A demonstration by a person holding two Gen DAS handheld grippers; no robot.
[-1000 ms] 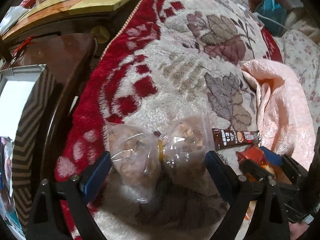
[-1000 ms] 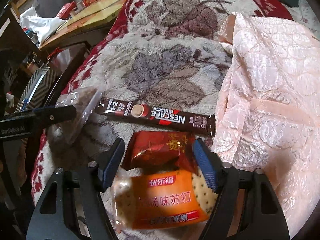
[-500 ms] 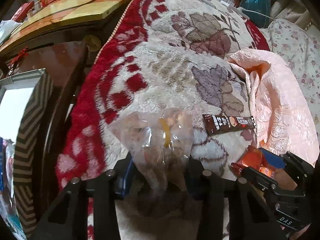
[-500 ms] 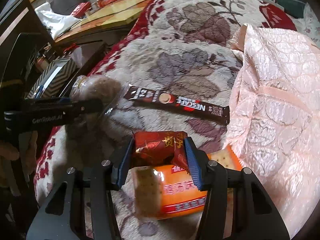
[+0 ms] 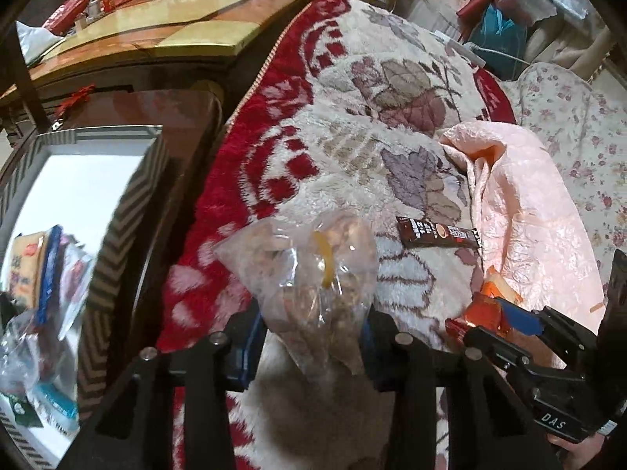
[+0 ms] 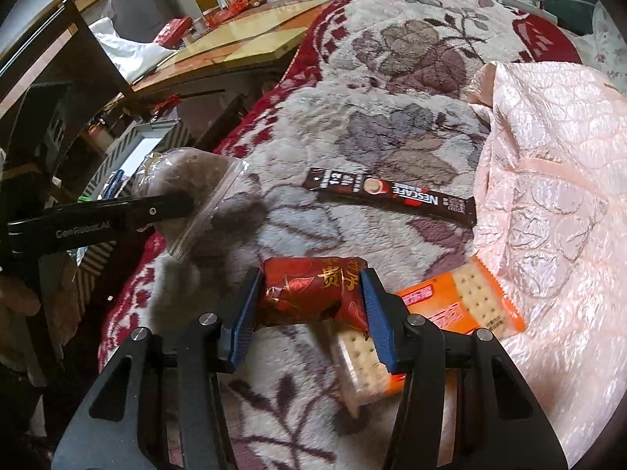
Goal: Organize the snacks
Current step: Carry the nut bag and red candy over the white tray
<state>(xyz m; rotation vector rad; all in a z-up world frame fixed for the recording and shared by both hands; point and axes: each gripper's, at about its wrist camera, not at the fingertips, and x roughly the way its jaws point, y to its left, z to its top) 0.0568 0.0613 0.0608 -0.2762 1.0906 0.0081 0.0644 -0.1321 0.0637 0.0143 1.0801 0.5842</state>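
The left hand-held gripper (image 5: 313,337) is clamped narrowly on a clear plastic bag of brown snacks (image 5: 309,274), raised off the red-and-cream floral fleece blanket (image 5: 345,156); the striped-rimmed white box (image 5: 121,211) lies toward nine o'clock. The right hand-held gripper (image 6: 309,305) pinches a shiny red foil packet (image 6: 313,290), with an orange cracker pack (image 6: 462,305) at four o'clock. Both loads should probably travel level, since the limp bag may slip.
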